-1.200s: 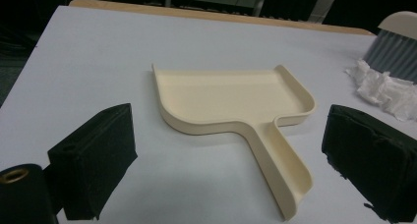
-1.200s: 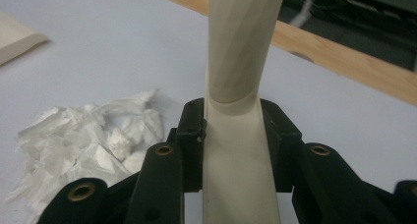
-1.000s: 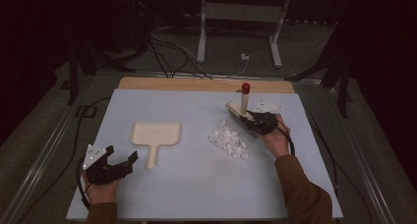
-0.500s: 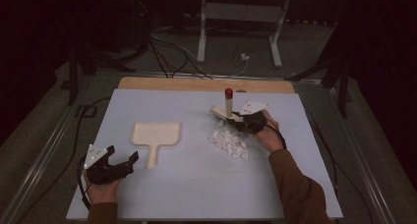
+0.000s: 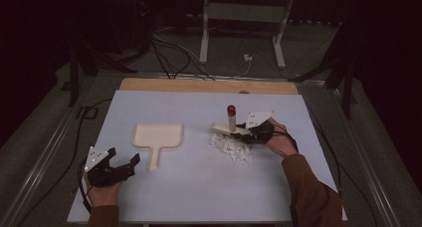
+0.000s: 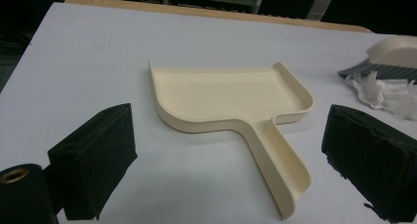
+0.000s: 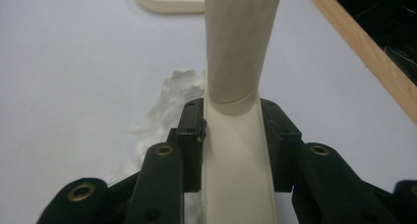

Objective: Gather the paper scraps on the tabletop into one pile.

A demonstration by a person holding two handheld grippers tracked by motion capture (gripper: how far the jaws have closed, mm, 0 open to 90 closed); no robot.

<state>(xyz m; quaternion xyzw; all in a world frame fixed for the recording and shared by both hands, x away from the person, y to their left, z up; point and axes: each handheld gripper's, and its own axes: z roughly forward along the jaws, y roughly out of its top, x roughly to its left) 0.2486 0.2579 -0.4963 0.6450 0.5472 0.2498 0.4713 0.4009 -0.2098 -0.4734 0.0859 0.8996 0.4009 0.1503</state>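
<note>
- The right gripper [image 5: 247,131] is clenched on the cream brush [image 5: 230,128]; in the right gripper view its jaws press both flanks of the brush handle [image 7: 239,150], which rises straight ahead of them.
- The brush head sits just ahead of this gripper, at the far edge of the crumpled paper scraps [image 5: 231,147]; the red-tipped handle end points up.
- The left gripper [image 5: 121,168] is released, its jaws spread wide and holding nothing. It rests low on the pale blue table [image 5: 199,187].
- The dustpan [image 6: 231,103] lies flat directly ahead of the left gripper, its handle [image 6: 275,165] running back toward the gap between the jaws, nearer the right-hand jaw, with neither jaw touching it.
- The scraps lie well off to the side of the dustpan, between it and the right gripper.
- Judged risk: the dustpan is unheld, so a sweep that pushes paper against it would likely shove the pan away instead of loading it.
- Judged risk: the scraps look light and loose; a fast or high stroke could scatter them across the table or flick them past the pan.
- Judged risk: the grip is on a smooth, tapering handle, so pressing the bristles hard sideways could twist the brush in the jaws.
- Judged risk: closing the left gripper off-centre could tip or skid the pan.
</note>
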